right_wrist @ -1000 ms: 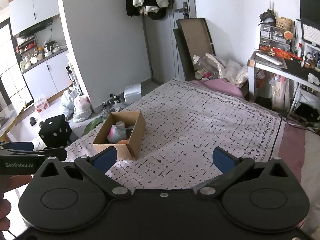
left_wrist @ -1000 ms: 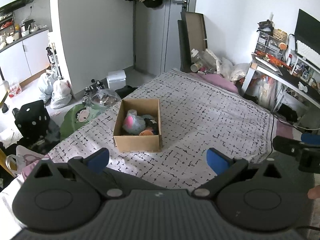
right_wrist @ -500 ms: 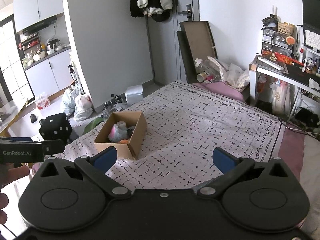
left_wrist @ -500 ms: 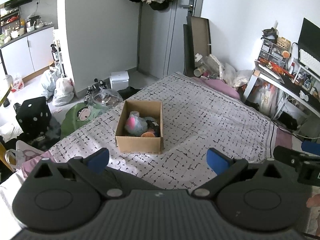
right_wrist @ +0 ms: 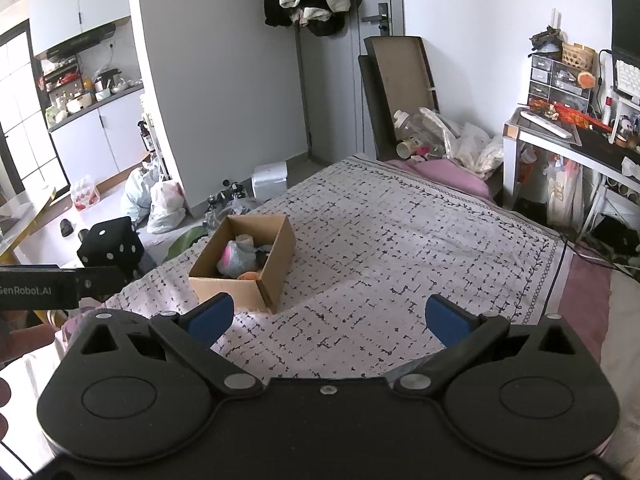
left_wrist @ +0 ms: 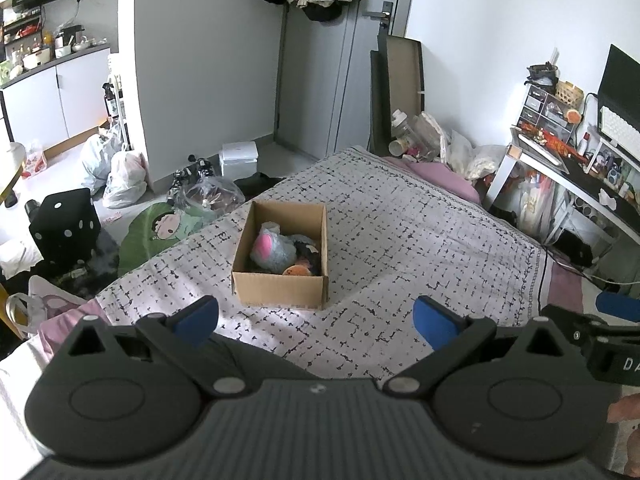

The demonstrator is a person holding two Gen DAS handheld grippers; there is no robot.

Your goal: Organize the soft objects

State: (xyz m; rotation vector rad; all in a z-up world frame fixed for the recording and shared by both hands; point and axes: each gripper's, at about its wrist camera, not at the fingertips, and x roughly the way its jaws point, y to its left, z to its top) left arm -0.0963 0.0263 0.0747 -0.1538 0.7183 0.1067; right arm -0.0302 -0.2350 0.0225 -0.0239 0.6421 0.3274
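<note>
An open cardboard box (left_wrist: 280, 284) (right_wrist: 224, 286) stands on the patterned bedspread (left_wrist: 400, 248) (right_wrist: 400, 248). Inside it lie soft toys: a grey plush with a pink patch (left_wrist: 272, 246) (right_wrist: 234, 258), a dark one and an orange one (left_wrist: 296, 270) (right_wrist: 248, 275). My left gripper (left_wrist: 316, 320) hangs open and empty over the bed's near part, short of the box. Wide apart as well, the blue fingers of my right gripper (right_wrist: 328, 320) hold nothing, with the box ahead to the left.
The floor left of the bed holds a black dice cushion (left_wrist: 66, 224), white bags (left_wrist: 120, 174) and a green cartoon cushion (left_wrist: 160, 228). At the bed's far end are a pink pillow (right_wrist: 440, 172) and bags. A cluttered desk (right_wrist: 580, 140) stands on the right.
Both grippers have risen and drawn back a little, so the box and bed sit slightly lower and farther in view. Both stay open and empty.
</note>
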